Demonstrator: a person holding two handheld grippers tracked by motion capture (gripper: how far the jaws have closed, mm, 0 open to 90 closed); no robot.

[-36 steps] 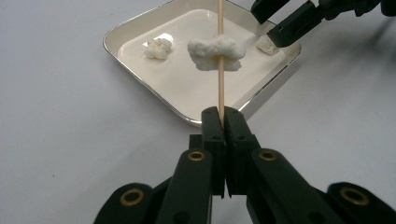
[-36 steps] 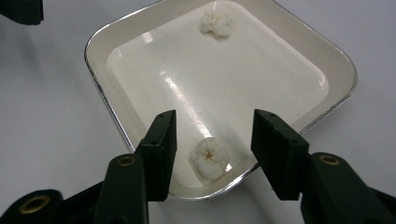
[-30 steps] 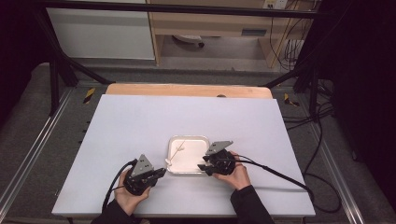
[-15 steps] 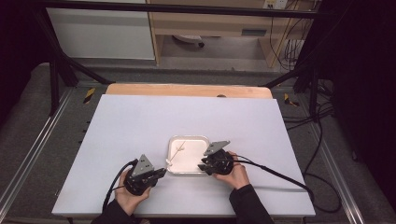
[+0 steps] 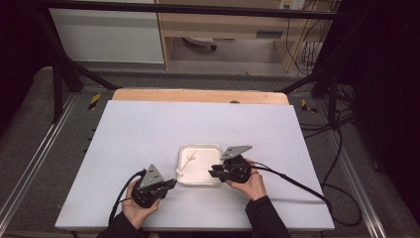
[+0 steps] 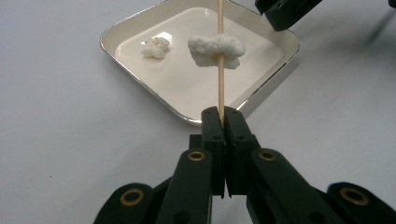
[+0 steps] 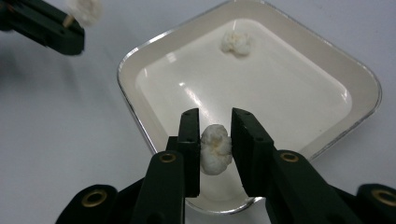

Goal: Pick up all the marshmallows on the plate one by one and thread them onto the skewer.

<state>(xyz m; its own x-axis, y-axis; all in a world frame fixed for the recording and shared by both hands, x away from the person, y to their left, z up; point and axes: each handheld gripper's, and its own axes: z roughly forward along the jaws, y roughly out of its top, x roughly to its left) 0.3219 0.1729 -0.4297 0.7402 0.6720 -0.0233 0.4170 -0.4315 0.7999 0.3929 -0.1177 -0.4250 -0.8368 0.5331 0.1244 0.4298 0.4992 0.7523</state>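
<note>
A small white square tray (image 5: 218, 148) lies near the table's front edge. My left gripper (image 5: 172, 181) (image 6: 223, 116) is shut on a thin wooden skewer (image 6: 220, 88) that reaches over the tray, with one popcorn piece (image 6: 205, 46) threaded on it. A loose popcorn piece (image 6: 156, 46) (image 7: 237, 42) lies in the tray. At the tray's right side, my right gripper (image 5: 213, 173) (image 7: 215, 114) has just been closing its jaws. They now press on another popcorn piece (image 7: 215, 148) just above the tray floor.
The white tabletop (image 5: 148, 129) spreads wide around the tray, with a wooden strip (image 5: 198, 95) along its far edge. Cables trail from both grippers toward the front and right. Metal frame rails flank the table.
</note>
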